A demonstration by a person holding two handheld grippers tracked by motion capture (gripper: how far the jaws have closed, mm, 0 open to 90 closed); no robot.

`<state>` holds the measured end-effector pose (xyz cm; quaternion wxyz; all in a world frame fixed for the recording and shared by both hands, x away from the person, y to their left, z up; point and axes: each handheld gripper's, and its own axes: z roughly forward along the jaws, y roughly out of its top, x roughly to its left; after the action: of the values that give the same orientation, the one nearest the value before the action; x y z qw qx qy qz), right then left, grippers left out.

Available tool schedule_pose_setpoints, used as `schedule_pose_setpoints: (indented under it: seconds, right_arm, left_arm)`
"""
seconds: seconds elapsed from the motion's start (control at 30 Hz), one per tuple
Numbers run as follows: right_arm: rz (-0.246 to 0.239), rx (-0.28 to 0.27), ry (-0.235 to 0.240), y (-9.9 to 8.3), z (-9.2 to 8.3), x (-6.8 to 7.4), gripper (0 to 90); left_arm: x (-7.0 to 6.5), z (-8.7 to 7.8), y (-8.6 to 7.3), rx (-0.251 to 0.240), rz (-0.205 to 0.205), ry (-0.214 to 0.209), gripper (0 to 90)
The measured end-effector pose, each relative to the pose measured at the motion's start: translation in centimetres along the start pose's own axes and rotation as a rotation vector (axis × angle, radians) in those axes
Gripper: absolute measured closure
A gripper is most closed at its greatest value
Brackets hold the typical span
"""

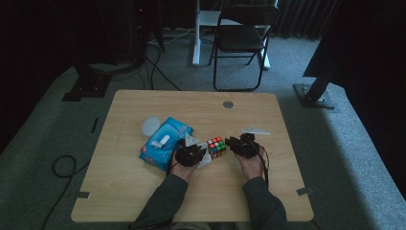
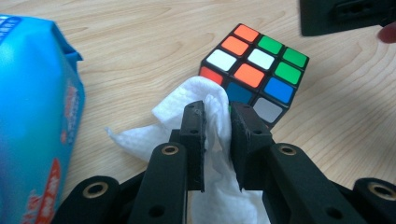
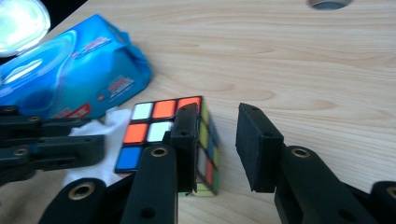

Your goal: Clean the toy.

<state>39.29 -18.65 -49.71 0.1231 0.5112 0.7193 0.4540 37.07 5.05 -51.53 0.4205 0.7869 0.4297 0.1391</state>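
The puzzle cube (image 1: 216, 147) rests on the bench (image 1: 143, 191), between both claws. Left gripper view: the left claw (image 2: 217, 122) pinches a white wipe (image 2: 187, 100) touching the cube's near corner. Right gripper view: the right claw (image 3: 215, 133) stands spread, the cube just beside its left pad, not clamped. The blue wipe pack (image 3: 70, 70) lies left of the cube; its printing is illegible. The high view is dim.
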Motion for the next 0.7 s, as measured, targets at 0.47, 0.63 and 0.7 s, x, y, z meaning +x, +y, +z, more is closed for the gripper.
schedule_pose_setpoints:
  seconds: [0.47, 0.63, 0.7]
  right_arm:
    - [0.015, 0.072, 0.084, -0.1, 1.6, 0.3, 70.6]
    - [0.062, 0.07, 0.1, -0.1, 1.5, -0.4, 70.3]
    - [0.094, 0.069, 0.115, -0.2, 1.5, -0.8, 70.0]
  left_arm:
    - [-1.0, 0.6, 0.5, -0.003, 0.015, -0.03, 76.2]
    - [-1.8, 0.7, 1.4, -0.024, 0.032, -0.043, 77.2]
    - [-2.1, 0.7, 1.7, -0.028, 0.044, -0.033, 77.1]
